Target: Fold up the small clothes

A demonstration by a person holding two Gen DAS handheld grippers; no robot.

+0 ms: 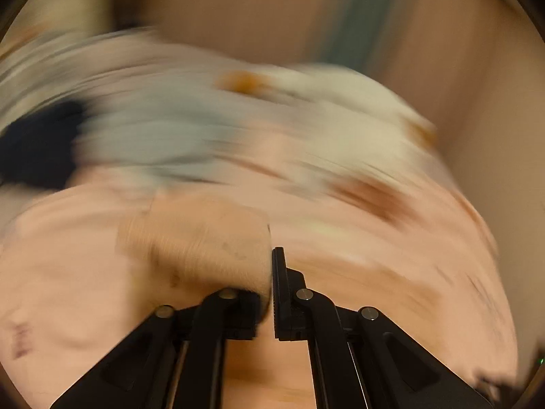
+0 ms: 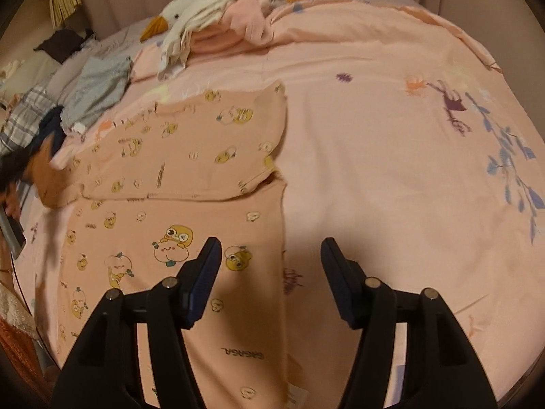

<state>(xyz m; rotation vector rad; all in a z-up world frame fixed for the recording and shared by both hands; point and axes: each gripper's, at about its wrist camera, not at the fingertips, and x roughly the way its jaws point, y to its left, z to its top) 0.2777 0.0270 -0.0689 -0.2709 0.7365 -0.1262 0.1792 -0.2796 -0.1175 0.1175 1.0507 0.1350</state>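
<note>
One peach cotton garment with yellow cartoon prints (image 2: 177,177) lies flat on the pink floral bedsheet (image 2: 374,156), its top part folded down. The left tool (image 1: 269,286) pinches a peach fold of it. The right tool (image 2: 270,255) hangs open over its right edge; bare sheet lies beyond.

Our left gripper (image 1: 270,293) is matte black plastic, with angular linked arms joined by round silver pins and flat, finely ribbed fingers (image 1: 280,293). Our right gripper (image 2: 270,281) has the same black linkage and silver pins, but its finger pads (image 2: 201,281) look dark blue on the inner faces.
</note>
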